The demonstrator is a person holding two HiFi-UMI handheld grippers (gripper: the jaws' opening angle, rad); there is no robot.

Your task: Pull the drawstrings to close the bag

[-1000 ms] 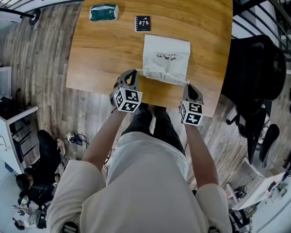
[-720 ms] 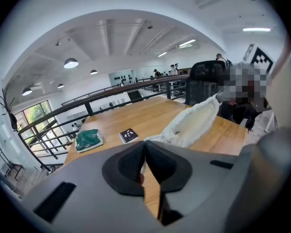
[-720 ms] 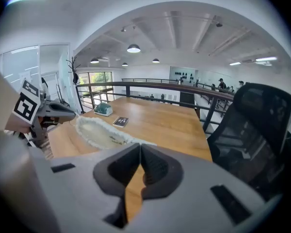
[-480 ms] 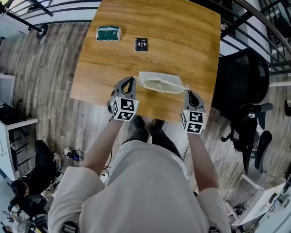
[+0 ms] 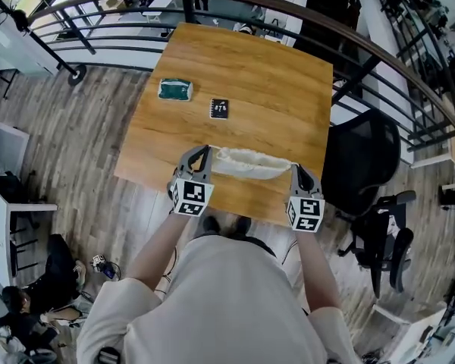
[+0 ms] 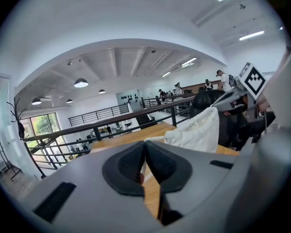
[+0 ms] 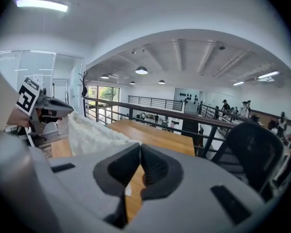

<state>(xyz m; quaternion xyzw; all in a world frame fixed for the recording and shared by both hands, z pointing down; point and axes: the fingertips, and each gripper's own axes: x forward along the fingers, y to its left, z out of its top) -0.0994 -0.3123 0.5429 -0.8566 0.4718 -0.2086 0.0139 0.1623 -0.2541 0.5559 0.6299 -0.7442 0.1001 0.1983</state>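
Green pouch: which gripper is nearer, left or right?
Left. In the head view the left gripper is just on the person's side of the green pouch, slightly to its right; the right gripper holds the bag's far end, farther off.

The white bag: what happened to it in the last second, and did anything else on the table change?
Both tools rose together and pulled the white bag up. It lay flat on the table before and now hangs stretched between the left tool and the right tool, its mouth gathered. Neither tool let go; both stay clamped on the ends of its mouth. The green pouch and the black card have not moved.
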